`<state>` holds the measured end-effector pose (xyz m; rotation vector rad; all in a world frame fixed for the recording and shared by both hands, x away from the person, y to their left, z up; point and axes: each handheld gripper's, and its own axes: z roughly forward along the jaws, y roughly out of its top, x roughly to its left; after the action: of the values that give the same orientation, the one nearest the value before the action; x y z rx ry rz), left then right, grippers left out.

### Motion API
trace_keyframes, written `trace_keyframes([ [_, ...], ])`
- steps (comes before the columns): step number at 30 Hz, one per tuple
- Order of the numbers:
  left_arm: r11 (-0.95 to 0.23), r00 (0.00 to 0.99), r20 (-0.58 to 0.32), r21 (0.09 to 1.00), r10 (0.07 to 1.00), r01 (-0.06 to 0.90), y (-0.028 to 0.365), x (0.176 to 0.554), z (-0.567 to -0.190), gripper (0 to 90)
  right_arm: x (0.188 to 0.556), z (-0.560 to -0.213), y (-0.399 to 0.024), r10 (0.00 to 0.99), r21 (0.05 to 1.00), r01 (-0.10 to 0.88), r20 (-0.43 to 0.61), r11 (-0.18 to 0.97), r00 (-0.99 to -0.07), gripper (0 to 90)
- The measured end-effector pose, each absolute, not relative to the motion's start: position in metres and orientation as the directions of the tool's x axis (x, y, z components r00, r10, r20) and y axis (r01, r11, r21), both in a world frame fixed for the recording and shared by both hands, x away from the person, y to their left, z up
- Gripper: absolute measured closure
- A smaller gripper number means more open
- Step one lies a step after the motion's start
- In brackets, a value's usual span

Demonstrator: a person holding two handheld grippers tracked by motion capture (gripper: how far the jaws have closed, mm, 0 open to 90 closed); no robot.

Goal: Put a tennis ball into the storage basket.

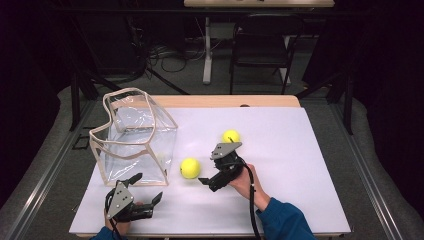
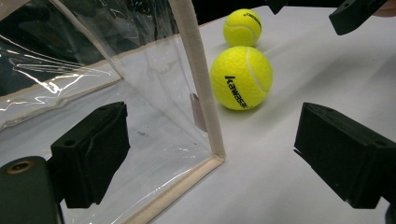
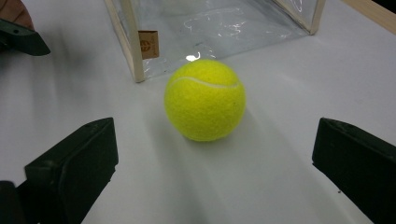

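Right gripper view — right gripper (image 3: 210, 168) gapes wide before tennis ball (image 3: 204, 100).

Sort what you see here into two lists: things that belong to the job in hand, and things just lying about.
Belonging to the job:
- near tennis ball, lined up between the open right gripper jaws
- far tennis ball, loose on the white table
- clear plastic bag, standing open
- left gripper, open beside the bag's corner

Lying about:
- black folding chair
- cables on the floor
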<state>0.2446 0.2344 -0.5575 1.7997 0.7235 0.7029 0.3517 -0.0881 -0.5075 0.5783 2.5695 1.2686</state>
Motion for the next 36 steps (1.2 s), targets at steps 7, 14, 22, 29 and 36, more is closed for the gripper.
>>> trace_keyframes([
  [7,-0.292,0.648,0.130,0.945,0.751,0.148,0.235,0.244,-0.557,10.1,0.356,-0.510,-0.078,0.426,0.791,0.248,-0.017,0.559,-0.904,0.0],
  [14,-0.292,0.647,0.131,0.945,0.751,0.147,0.235,0.244,-0.557,10.1,0.363,-0.515,-0.065,0.414,0.791,0.250,-0.004,0.559,-0.910,0.0],
  [22,-0.292,0.647,0.131,0.945,0.751,0.147,0.235,0.244,-0.557,10.1,0.369,-0.522,-0.055,0.405,0.787,0.261,0.015,0.559,-0.914,0.0],
  [29,-0.290,0.646,0.130,0.945,0.752,0.148,0.235,0.244,-0.557,10.1,0.370,-0.528,-0.047,0.396,0.784,0.264,0.024,0.563,-0.918,0.0],
  [36,-0.293,0.647,0.132,0.945,0.751,0.147,0.234,0.244,-0.557,10.1,0.371,-0.532,-0.044,0.404,0.779,0.272,0.025,0.566,-0.914,0.0],
])
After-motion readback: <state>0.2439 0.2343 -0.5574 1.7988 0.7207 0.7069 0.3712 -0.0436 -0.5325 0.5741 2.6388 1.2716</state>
